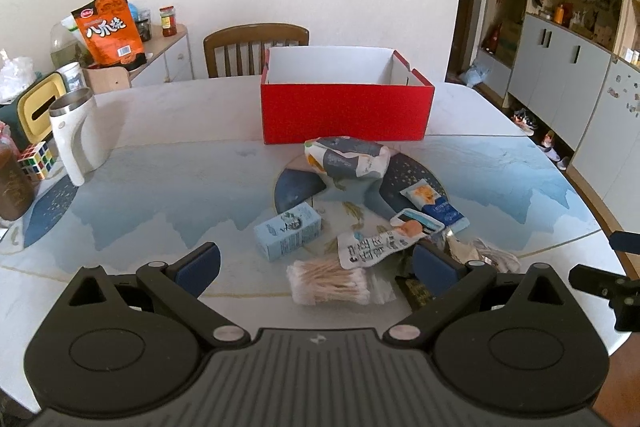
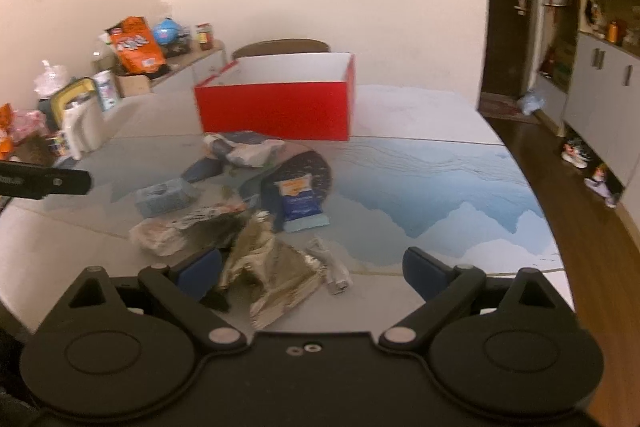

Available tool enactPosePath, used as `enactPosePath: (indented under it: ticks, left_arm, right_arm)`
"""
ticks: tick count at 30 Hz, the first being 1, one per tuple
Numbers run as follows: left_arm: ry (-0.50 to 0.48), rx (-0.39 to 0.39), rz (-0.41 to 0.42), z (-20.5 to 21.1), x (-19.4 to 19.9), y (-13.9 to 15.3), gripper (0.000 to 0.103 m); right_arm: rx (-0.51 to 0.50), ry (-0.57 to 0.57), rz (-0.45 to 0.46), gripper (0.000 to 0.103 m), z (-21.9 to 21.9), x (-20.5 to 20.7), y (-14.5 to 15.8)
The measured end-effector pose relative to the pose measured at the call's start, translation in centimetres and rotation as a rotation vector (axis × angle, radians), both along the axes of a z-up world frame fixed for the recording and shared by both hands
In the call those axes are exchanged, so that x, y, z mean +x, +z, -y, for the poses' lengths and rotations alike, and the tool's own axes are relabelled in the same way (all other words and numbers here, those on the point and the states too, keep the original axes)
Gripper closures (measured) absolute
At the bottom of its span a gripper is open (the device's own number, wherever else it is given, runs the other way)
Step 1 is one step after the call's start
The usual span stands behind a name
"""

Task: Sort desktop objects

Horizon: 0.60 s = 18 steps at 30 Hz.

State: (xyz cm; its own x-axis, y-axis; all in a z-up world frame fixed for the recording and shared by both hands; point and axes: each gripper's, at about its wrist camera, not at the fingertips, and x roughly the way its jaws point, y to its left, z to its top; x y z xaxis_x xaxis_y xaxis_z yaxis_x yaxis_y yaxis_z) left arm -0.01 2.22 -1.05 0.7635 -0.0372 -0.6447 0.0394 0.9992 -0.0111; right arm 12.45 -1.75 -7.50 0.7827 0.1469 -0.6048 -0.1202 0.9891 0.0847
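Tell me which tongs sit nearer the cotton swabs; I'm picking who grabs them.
Left. The left tongs hang open with the cotton swabs right between their tips. The right tongs are open over the foil wrapper, off to the swabs' right.

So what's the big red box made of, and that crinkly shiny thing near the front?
The red box looks like cardboard: flat stiff walls, matte red outside, plain white inside, with a folded flap at one corner. The crinkly wrapper looks like metallic foil or foil-lined plastic: sharp creases, with silvery-gold glints. The right wrist view is blurred, so that one is less certain.
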Motion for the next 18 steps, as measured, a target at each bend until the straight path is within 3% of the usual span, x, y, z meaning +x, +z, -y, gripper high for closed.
enactPosePath:
  ticks: [18]
  left_arm:
    - [-0.100,0.054,0.002,-2.2,5.9,-5.0,0.000]
  right_arm:
    - [-0.031,-0.083,-0.107,0.010,-0.1,5.5,-4.0]
